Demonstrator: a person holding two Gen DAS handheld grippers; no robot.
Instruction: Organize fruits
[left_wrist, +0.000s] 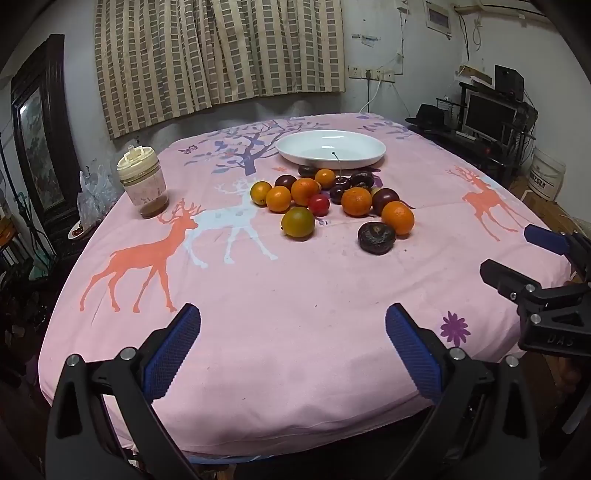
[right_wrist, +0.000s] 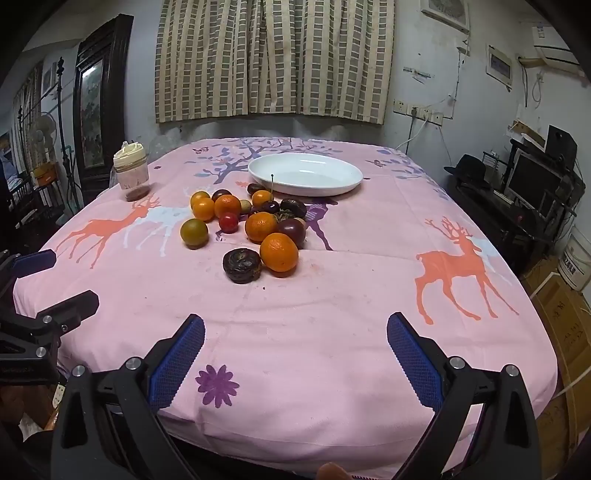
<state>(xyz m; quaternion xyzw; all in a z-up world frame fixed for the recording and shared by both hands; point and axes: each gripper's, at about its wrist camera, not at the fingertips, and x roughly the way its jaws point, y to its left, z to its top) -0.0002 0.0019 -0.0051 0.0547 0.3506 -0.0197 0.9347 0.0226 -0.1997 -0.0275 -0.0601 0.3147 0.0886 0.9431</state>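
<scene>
Your left gripper (left_wrist: 291, 347) hovers over the near edge of the bench (left_wrist: 280, 369), its blue fingers (left_wrist: 171, 354) spread wide with nothing between them. Your right gripper (right_wrist: 295, 350) hangs beside it on the right, its fingers (right_wrist: 177, 362) likewise spread and empty; each gripper shows at the edge of the other's view. A pink cloth printed with deer (left_wrist: 144, 254) covers the bench. The fruits (left_wrist: 332, 199) lie in a loose cluster past the middle of the bench, all resting on the cloth: several oranges, dark plums, one small red fruit (left_wrist: 318, 204), and a greenish-yellow fruit (left_wrist: 297, 222) at the cluster's near left. A dark wrinkled fruit (left_wrist: 376, 237) sits nearest you, touching an orange (left_wrist: 398, 218) on its right. The white oval plate (left_wrist: 330, 147) stands just beyond the cluster, holding no fruit. A lidded jar (left_wrist: 143, 181) stands well apart at the far left
</scene>
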